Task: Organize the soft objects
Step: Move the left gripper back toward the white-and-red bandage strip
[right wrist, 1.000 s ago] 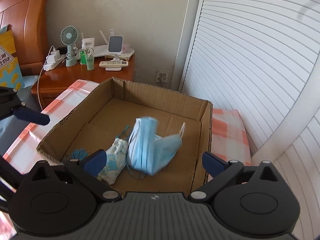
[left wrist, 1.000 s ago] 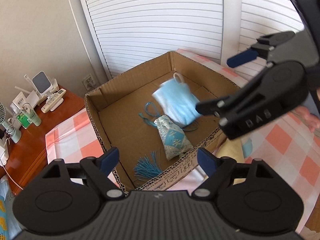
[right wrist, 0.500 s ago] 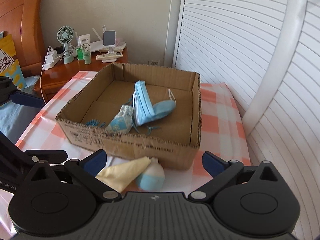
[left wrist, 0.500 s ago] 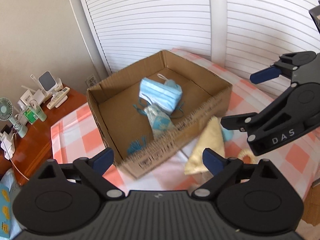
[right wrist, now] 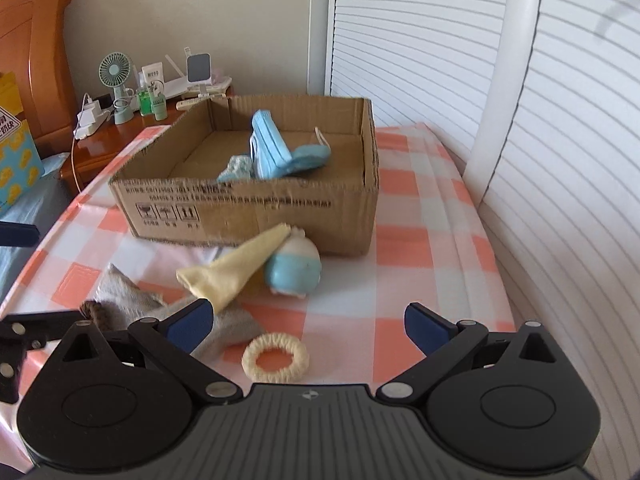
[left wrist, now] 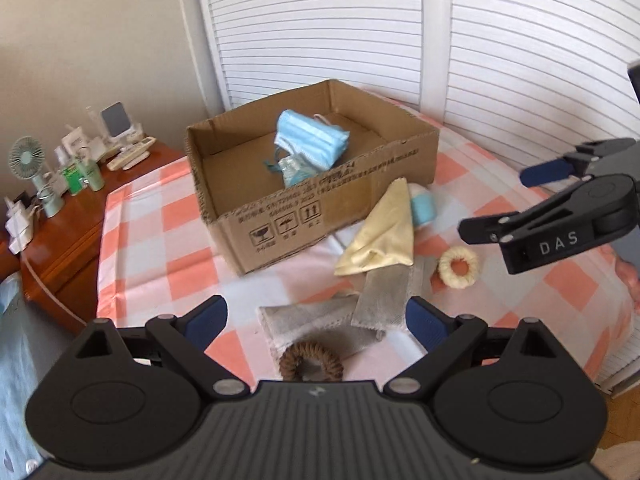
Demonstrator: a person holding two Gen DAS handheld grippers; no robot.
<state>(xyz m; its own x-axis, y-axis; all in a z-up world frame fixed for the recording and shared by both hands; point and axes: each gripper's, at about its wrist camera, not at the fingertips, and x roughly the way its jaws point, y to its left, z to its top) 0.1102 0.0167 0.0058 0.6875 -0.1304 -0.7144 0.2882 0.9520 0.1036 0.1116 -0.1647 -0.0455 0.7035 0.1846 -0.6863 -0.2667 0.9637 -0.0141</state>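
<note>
Looking down at the checked cloth point(left wrist: 152, 240), I see both my claws wide open and holding nothing: the left gripper point(left wrist: 316, 322) is above the brown hair ring point(left wrist: 311, 365) on a gray cloth point(left wrist: 320, 320), and the right gripper point(right wrist: 308, 326) is above the cream hair ring point(right wrist: 275, 357). The blue face masks point(left wrist: 310, 142) and a little blue pouch point(left wrist: 291, 171) lie inside the cardboard box point(left wrist: 320, 208). Just beside the box, a yellow cloth point(right wrist: 236, 274) touches a small blue and white soft toy point(right wrist: 294, 266).
</note>
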